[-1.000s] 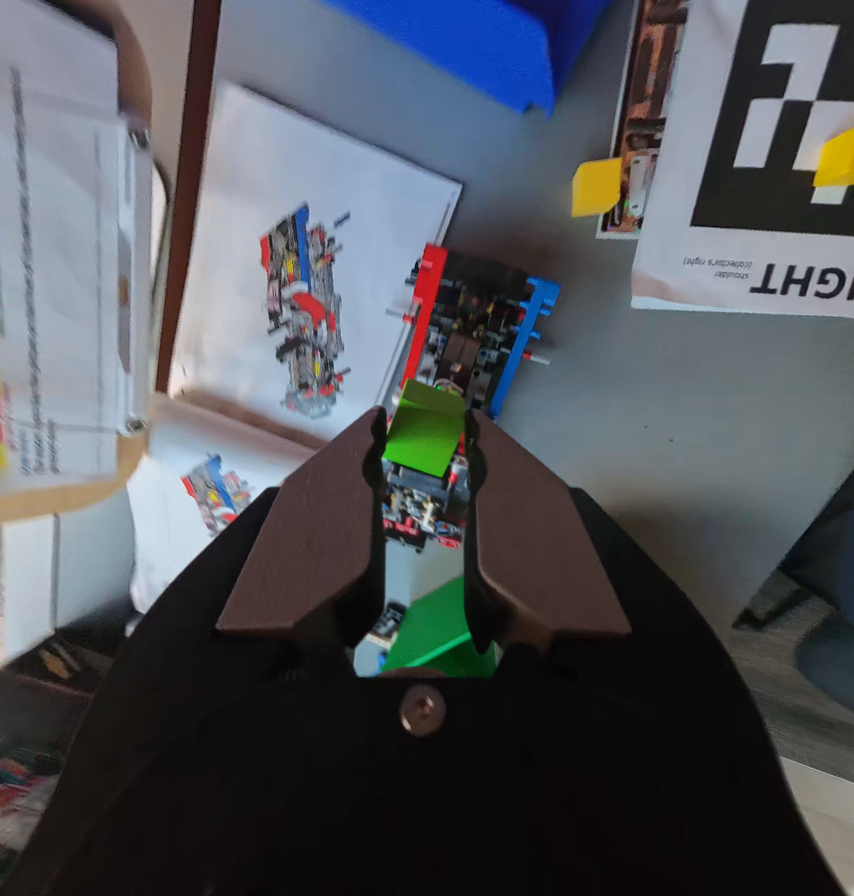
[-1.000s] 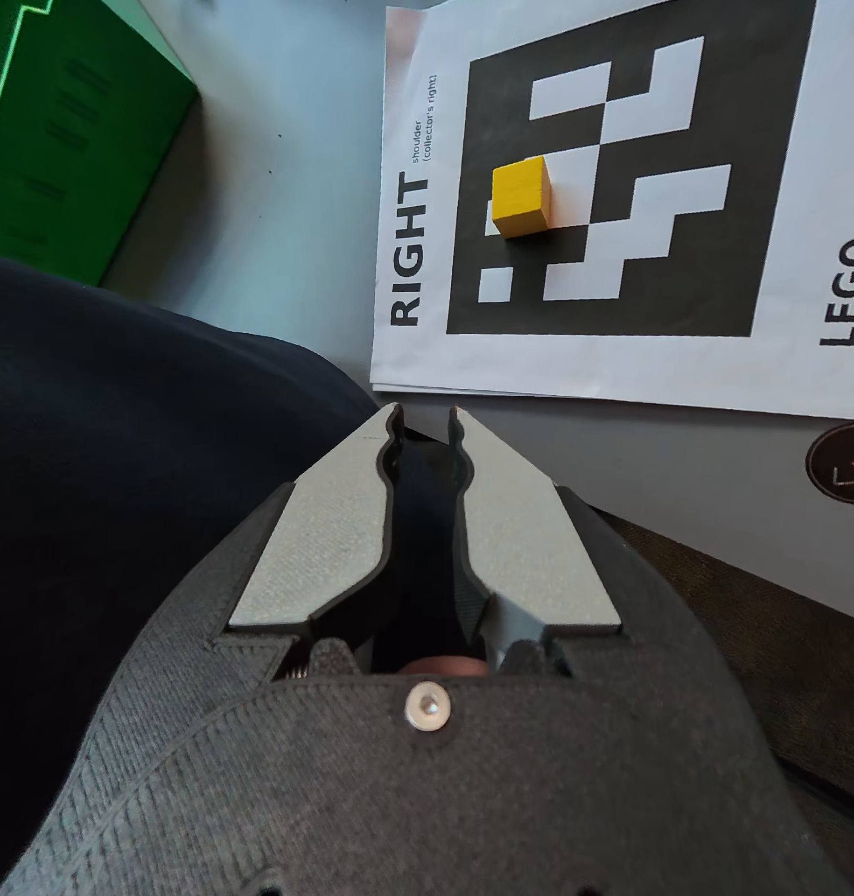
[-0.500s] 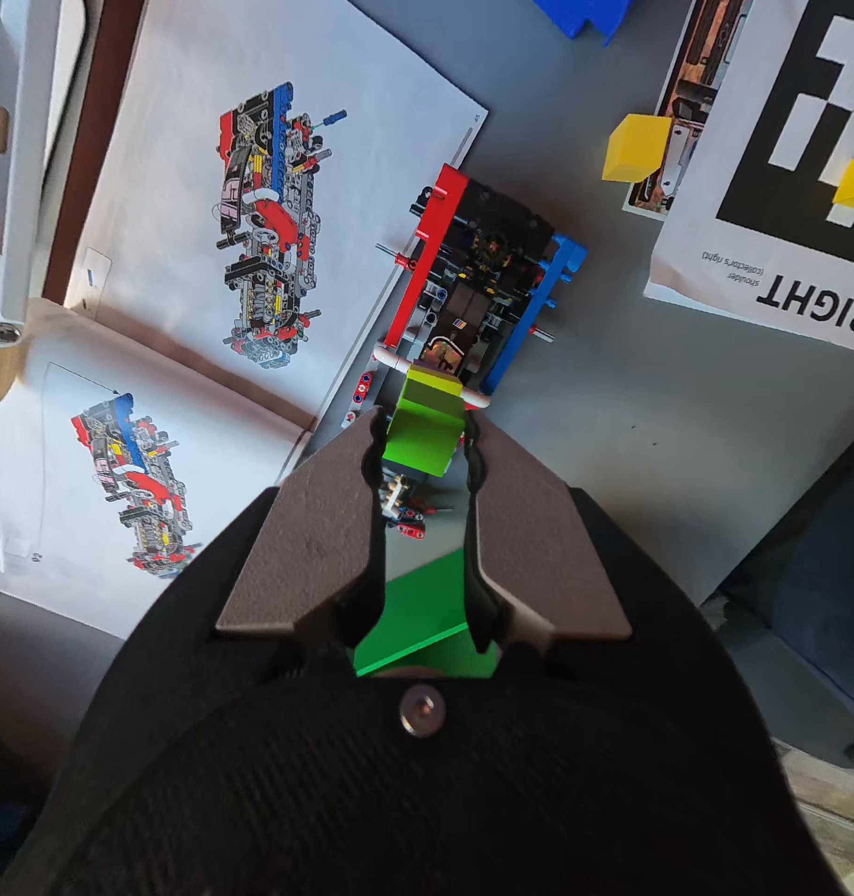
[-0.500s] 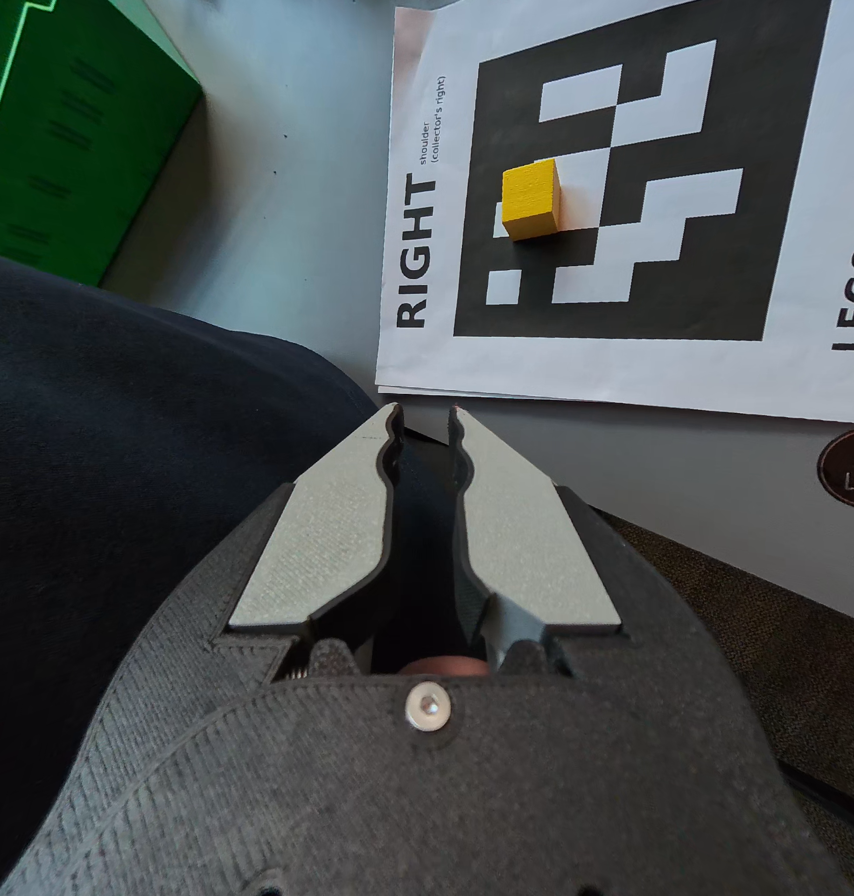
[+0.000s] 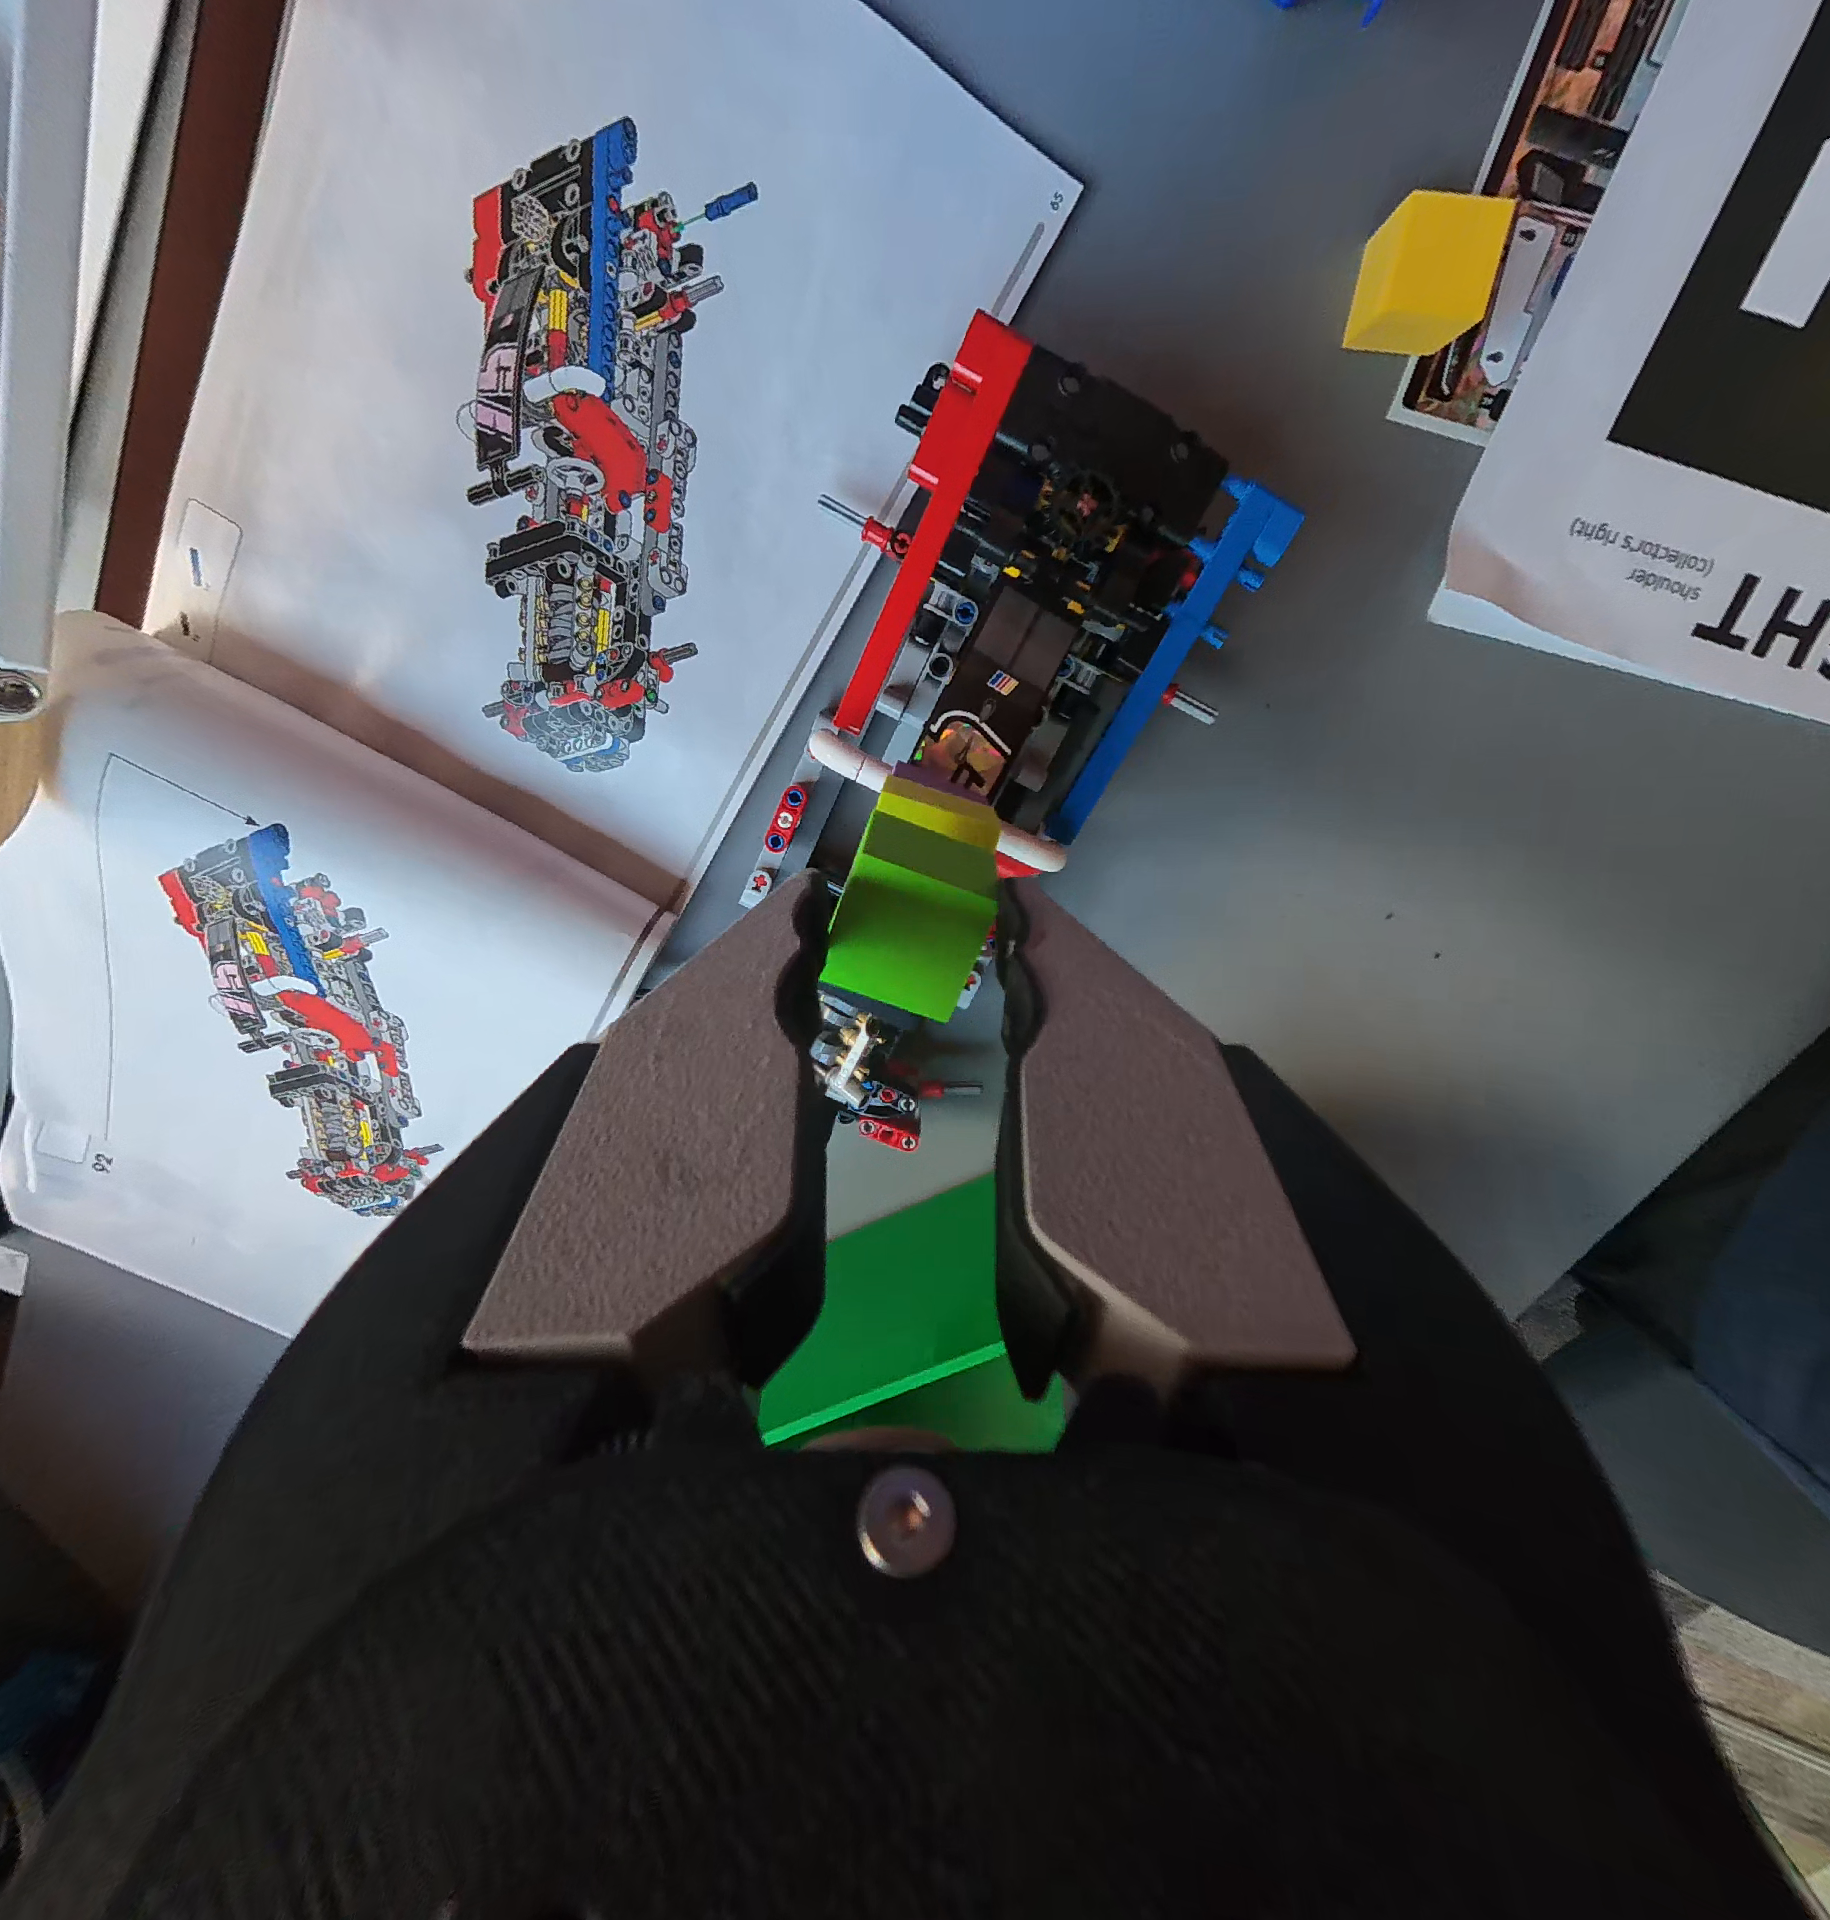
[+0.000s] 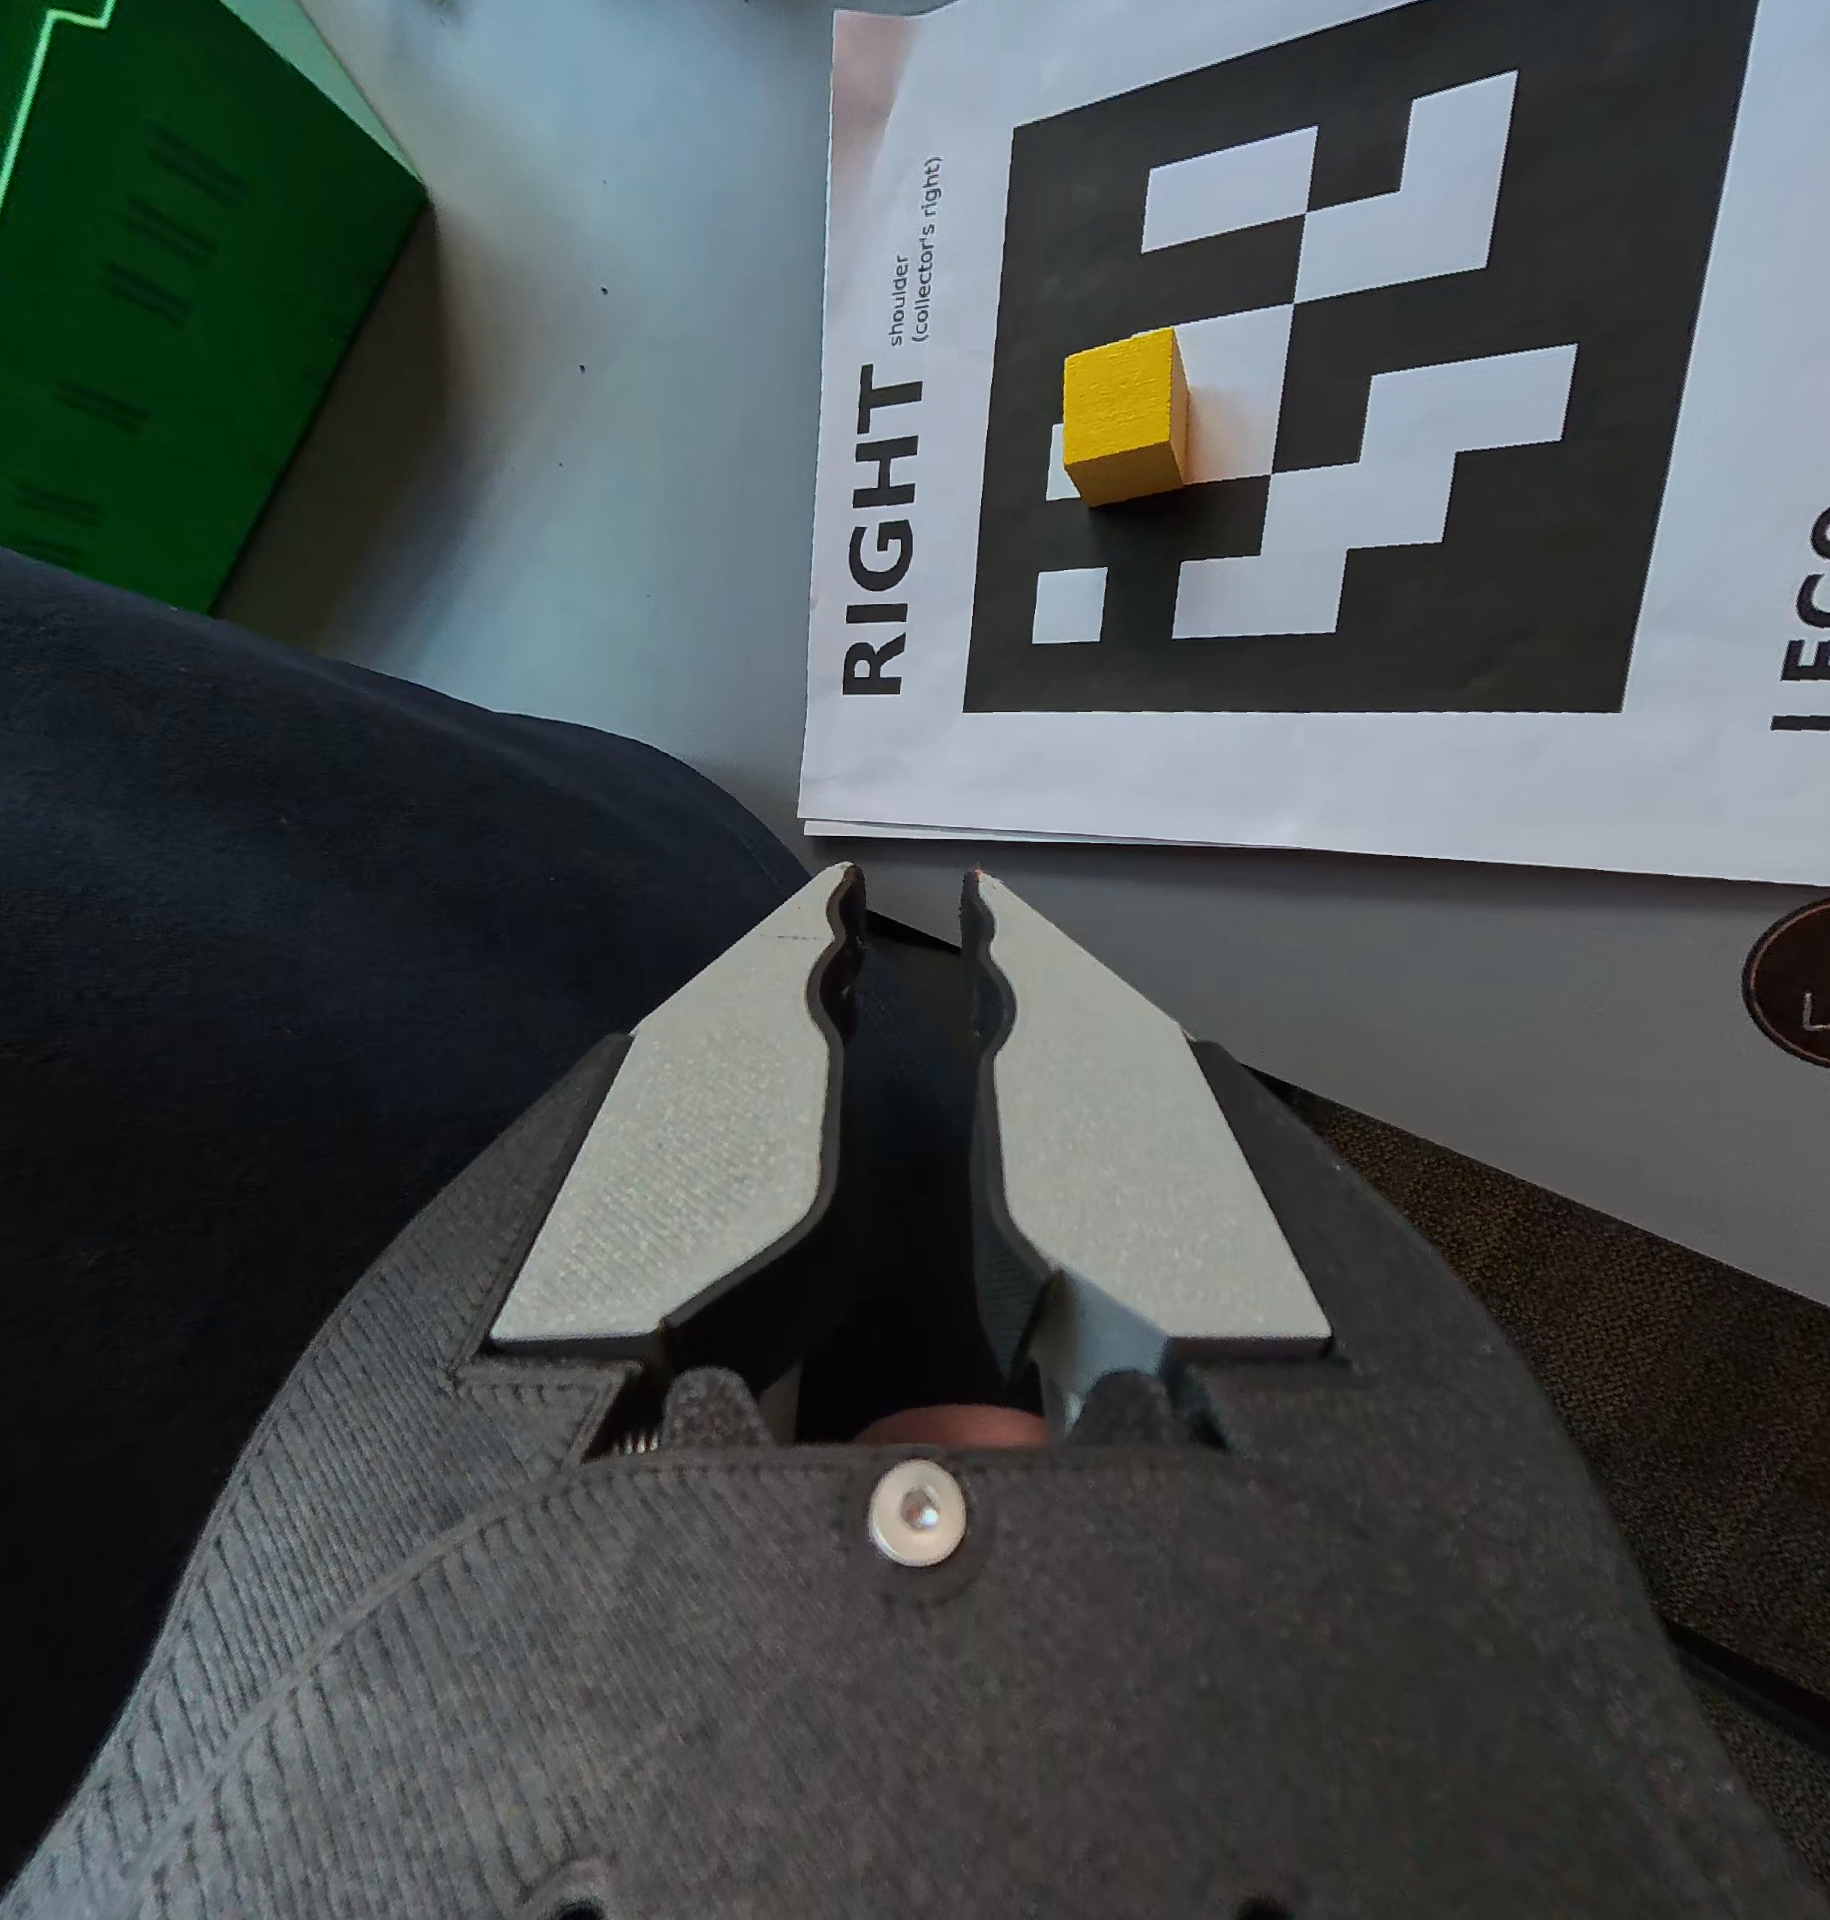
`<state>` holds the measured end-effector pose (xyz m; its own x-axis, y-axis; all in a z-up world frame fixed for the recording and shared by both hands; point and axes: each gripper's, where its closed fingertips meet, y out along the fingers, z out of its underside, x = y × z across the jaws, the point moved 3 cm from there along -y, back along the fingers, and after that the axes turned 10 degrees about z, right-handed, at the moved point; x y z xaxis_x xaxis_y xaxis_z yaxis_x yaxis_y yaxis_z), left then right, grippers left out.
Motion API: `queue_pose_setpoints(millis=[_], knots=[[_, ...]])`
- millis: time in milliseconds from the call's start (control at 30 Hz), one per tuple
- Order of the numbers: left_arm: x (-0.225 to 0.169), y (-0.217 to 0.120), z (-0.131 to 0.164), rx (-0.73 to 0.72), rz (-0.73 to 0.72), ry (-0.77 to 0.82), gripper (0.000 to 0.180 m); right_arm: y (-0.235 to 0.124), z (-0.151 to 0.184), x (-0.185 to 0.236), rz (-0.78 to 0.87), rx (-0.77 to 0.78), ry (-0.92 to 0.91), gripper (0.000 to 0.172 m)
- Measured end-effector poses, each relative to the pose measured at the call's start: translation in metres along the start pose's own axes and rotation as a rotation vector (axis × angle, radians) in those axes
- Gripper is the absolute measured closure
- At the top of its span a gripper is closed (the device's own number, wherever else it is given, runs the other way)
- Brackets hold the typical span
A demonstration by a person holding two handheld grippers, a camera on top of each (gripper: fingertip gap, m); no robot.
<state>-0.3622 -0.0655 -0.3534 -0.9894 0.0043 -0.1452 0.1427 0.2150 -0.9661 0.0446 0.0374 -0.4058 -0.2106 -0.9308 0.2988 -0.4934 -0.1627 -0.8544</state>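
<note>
Green block (image 5: 906, 925): rigid, light, smooth-faced; held by its flat sides between left gripper (image 5: 906, 920) fingers, just above the brick model (image 5: 1056, 592). Right gripper (image 6: 909, 883) fingers narrow, nothing between them.

A yellow cube (image 6: 1124, 416) sits on a checker-marked sheet (image 6: 1306, 769) beside a green box (image 6: 142, 270).

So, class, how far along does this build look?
Done: a red-and-blue brick model stands assembled beside the open booklet. In hand: the left hand-held gripper grips a green block. Left: the right hand-held gripper is empty; a yellow cube lies untouched.
</note>
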Motion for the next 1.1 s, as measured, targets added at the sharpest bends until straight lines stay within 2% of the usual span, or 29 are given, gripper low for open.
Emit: queue_pose_setpoints(millis=[733, 1100], knots=[[-0.004, 0.009, -0.001, 0.010, 0.022, -0.012, 0.146, 0.000, 0.000, -0.001, 0.001, 0.001, 0.000, 0.155], [-0.004, -0.009, -0.011, -0.049, 0.014, -0.006, 0.140, 0.000, 0.001, 0.001, 0.001, 0.006, -0.006, 0.155]])
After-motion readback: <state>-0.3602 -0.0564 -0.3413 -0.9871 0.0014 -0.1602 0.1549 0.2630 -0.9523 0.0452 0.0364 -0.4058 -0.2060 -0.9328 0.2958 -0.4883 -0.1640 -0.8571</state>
